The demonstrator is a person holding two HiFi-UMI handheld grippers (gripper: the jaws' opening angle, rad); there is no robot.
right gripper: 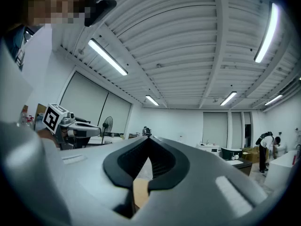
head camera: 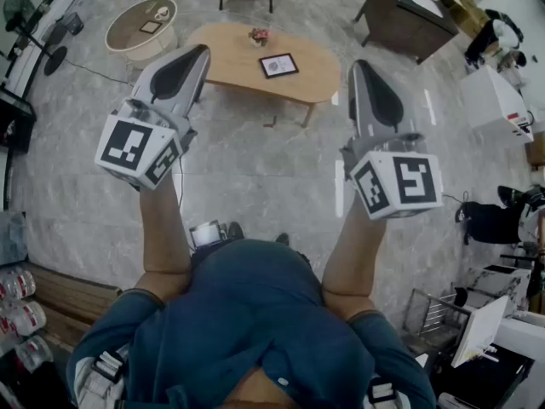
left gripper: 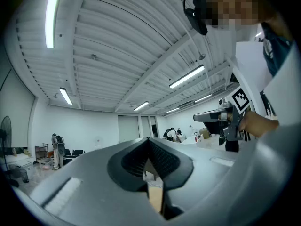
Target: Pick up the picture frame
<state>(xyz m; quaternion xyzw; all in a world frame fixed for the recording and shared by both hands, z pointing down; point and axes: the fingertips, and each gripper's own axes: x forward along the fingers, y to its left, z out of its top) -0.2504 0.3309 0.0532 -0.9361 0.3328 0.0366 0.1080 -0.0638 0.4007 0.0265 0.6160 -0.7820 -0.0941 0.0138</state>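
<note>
I am looking down into a large room with a grey marbled stone floor (head camera: 247, 173), where an oval light-wood coffee table (head camera: 319, 79) is standing ahead of me. The picture frame, a dark-edged rectangle with a pale print inside (head camera: 278, 65), is lying on that table near its middle. It is just right of a small pink potted flower (head camera: 259, 35), and nothing is touching it.

I am holding both grippers up in front of my chest, well above the floor and well short of the table. The left gripper (head camera: 199, 51) is keeping its grey fingers pressed together with nothing between them. The right gripper (head camera: 361, 65) is doing the same. Each gripper's own view is bearing this out: the black ribbed pads (left gripper: 165, 160) are meeting at the tip, with only the room beyond.

The relation I am steering by is this: the frame is sitting ahead of and below the fingers, almost midway between the 2 tips in the head view. Neither hand is looking clearly nearer. The frame's long axis is running roughly across my view, tilting slightly up to the right. I am judging that either gripper will be needing to travel forward and down, spreading its fingers before reaching an edge of the frame.
</note>
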